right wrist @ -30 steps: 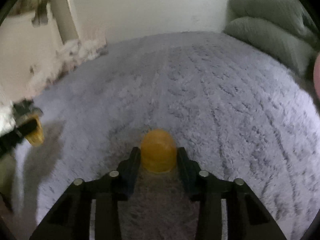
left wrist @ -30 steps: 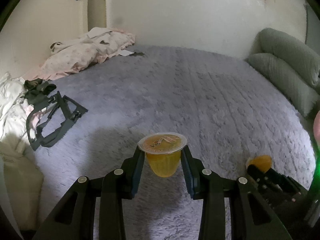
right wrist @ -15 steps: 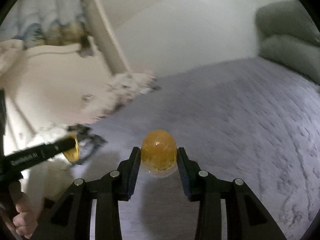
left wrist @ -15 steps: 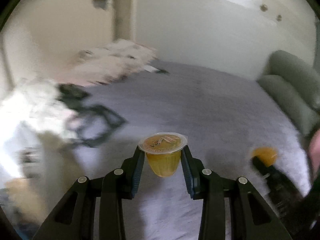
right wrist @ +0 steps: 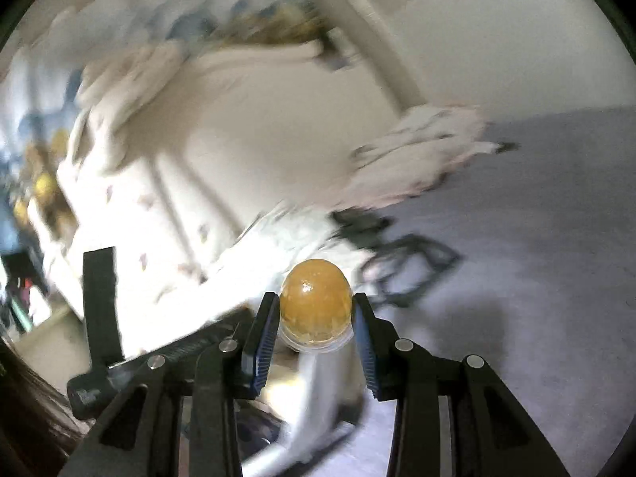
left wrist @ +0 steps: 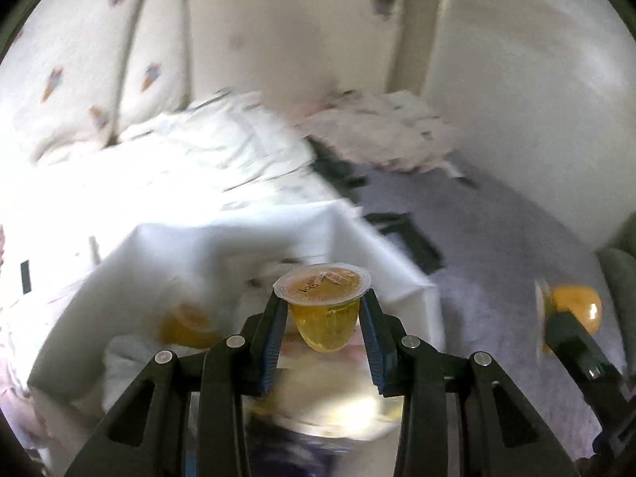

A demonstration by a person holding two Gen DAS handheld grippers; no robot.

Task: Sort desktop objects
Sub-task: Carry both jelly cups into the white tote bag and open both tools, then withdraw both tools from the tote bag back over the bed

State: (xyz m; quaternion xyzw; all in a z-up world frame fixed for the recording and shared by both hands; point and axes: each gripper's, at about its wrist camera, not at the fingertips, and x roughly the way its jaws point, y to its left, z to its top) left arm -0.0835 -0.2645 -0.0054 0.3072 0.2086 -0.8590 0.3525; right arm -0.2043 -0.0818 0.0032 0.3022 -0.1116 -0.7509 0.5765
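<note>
My left gripper (left wrist: 322, 302) is shut on a sealed cup of yellow jelly (left wrist: 324, 322), lid up, and holds it above a white fabric box (left wrist: 246, 238). Another yellow jelly cup (left wrist: 190, 324) lies blurred inside that box. My right gripper (right wrist: 315, 302) is shut on a second jelly cup (right wrist: 316, 290), held upside down with its rounded bottom up. In the left wrist view the right gripper (left wrist: 572, 338) and its orange cup (left wrist: 576, 308) appear at the right edge. A black finger of the left gripper (right wrist: 99, 298) shows at the left of the right wrist view.
A fluffy grey blanket (left wrist: 497, 238) covers the bed to the right. Black strapped gear (right wrist: 401, 266) lies on it near crumpled pale bedding (left wrist: 381, 135). White patterned pillows (left wrist: 79, 59) stand at the left, a green cushion (left wrist: 620, 274) at the far right.
Both grippers have swung left and upward, from over the grey blanket to over the white box. Each still grips its jelly cup. The views are motion-blurred.
</note>
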